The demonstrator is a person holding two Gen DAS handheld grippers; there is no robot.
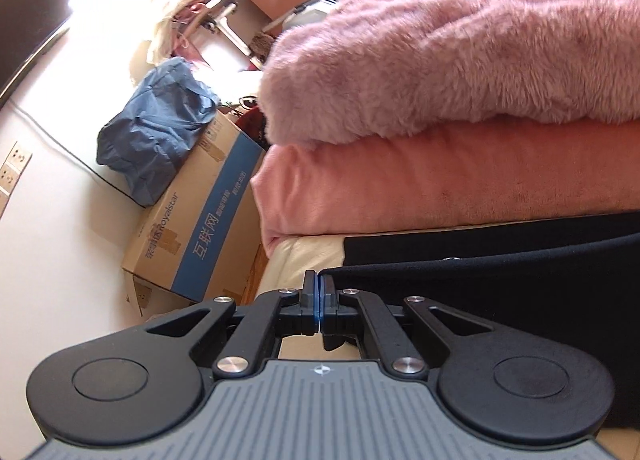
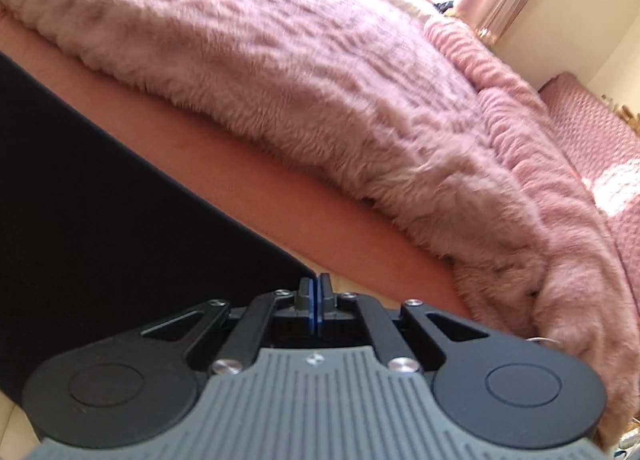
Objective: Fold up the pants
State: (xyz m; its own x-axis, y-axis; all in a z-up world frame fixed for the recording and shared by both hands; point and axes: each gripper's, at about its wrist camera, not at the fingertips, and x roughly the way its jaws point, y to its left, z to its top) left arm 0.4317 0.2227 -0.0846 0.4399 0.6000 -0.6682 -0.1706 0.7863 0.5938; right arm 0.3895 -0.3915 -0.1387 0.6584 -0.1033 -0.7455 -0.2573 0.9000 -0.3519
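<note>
Both tongs closed tight: left tongs and right tongs each show pads pressed together at a corner of the black pants. I cannot tell whether cloth is pinched. Pants lie spread on the bed just this side of the pink fluffy blanket. I judge a fold is underway; next move needs both corners carried evenly.

The bed, cream at its bare near edge, carries a salmon-pink sheet. Beyond the sheet lies a fluffy pink blanket; nearer than it, black pants lie spread flat.
</note>
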